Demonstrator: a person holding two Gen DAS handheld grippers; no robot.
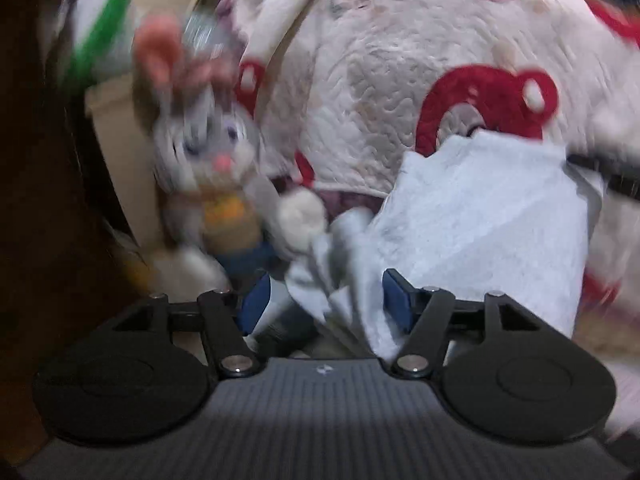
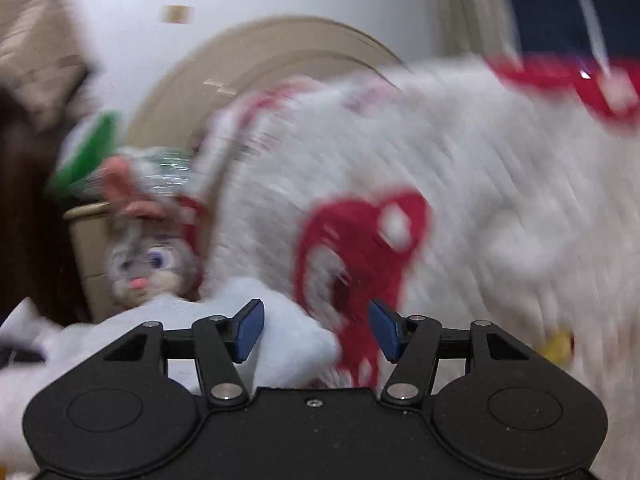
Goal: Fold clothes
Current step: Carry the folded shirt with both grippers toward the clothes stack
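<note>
In the left wrist view, our left claw (image 1: 324, 300) stands wide, its blue pads (image 1: 396, 300) apart, with a bunch of pale blue cloth (image 1: 480, 220) passing between them; we cannot tell whether either pad touches it. The cloth spreads up and to the right over a white quilt (image 1: 380, 80) with red shapes. A grey toy rabbit (image 1: 208, 152) sits just left of the cloth, blurred.

In the right wrist view, our right claw (image 2: 316, 328) is also wide and holds nothing. The pale blue cloth (image 2: 280, 320) lies low on the left, behind the left pad, the quilt (image 2: 480, 200) beyond. The rabbit (image 2: 148, 260) peeks over the cloth.
</note>
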